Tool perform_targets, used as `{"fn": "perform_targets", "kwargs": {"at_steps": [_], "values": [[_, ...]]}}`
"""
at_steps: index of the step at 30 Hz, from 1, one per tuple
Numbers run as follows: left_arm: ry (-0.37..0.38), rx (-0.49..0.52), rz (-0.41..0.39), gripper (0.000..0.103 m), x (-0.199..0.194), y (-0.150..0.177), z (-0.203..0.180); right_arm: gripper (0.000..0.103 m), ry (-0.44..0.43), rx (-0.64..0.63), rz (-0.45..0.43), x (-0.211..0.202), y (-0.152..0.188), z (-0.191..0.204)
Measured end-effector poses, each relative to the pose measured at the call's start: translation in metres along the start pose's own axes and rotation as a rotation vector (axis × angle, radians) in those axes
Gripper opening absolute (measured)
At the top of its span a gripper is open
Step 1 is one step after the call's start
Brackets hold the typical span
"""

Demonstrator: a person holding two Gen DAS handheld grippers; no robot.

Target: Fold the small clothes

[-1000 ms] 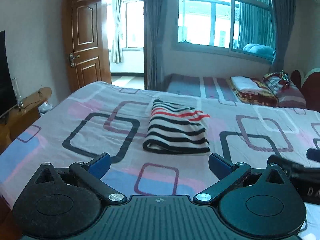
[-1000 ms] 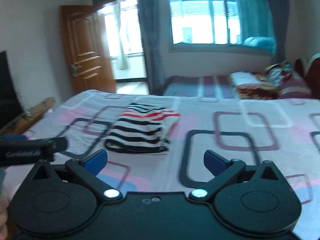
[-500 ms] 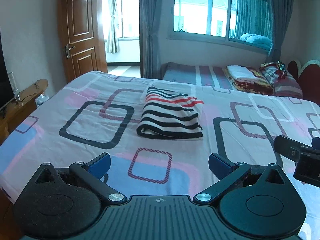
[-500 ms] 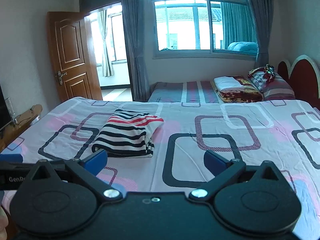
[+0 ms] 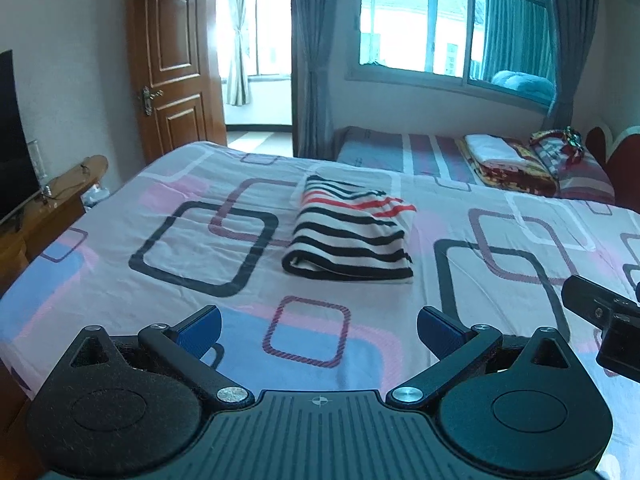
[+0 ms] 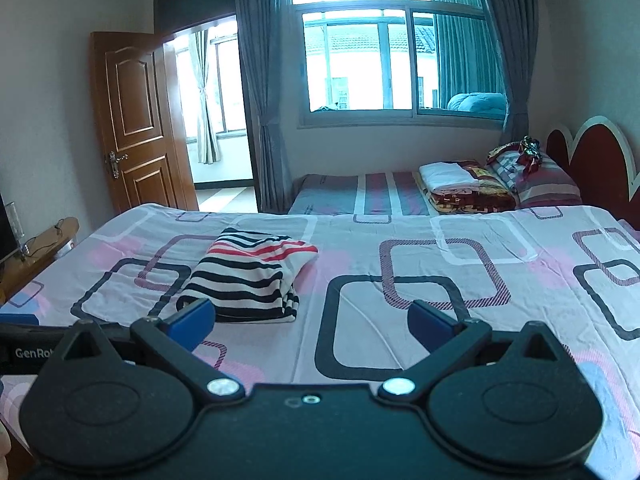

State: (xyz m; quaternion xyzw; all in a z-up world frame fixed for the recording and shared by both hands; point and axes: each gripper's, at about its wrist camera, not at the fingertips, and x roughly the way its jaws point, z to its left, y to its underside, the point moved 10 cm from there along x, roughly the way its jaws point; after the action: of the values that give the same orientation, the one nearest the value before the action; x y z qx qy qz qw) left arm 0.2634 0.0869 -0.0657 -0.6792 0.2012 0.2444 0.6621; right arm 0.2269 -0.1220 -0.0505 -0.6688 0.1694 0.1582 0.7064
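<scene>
Our left claw (image 5: 319, 328) and right claw (image 6: 311, 320) gaped wide, empty, above the patterned bed sheet (image 5: 120, 248); folded black-white-red striped garment (image 5: 350, 232) lay beyond.

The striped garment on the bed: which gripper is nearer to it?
Left, slightly. The left gripper faces the folded striped garment almost head-on, short of it. The right gripper sits off to its right; both are open, apart from it.

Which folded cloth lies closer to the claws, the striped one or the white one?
The striped shirt, black, white and red, lies closest, on the big bed before both open claws. The white cloth lies far back on the second bed.
</scene>
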Motion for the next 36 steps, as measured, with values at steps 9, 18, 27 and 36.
{"fn": "perform_targets", "kwargs": {"at_steps": [9,18,27,36], "values": [[0.011,-0.041,-0.009,0.103,0.001,-0.004,0.008,0.102,-0.018,-0.021,-0.004,0.0,-0.002,0.006],[0.065,-0.134,-0.052,0.103,0.004,-0.005,0.021,0.102,-0.024,-0.025,0.0,0.002,-0.003,0.007],[0.03,-0.076,-0.03,0.103,0.011,-0.004,0.016,0.102,-0.032,-0.032,0.011,0.006,0.0,0.015],[0.035,-0.058,-0.032,0.103,0.011,-0.005,0.011,0.102,-0.023,-0.026,0.02,0.011,0.0,0.013]]}}
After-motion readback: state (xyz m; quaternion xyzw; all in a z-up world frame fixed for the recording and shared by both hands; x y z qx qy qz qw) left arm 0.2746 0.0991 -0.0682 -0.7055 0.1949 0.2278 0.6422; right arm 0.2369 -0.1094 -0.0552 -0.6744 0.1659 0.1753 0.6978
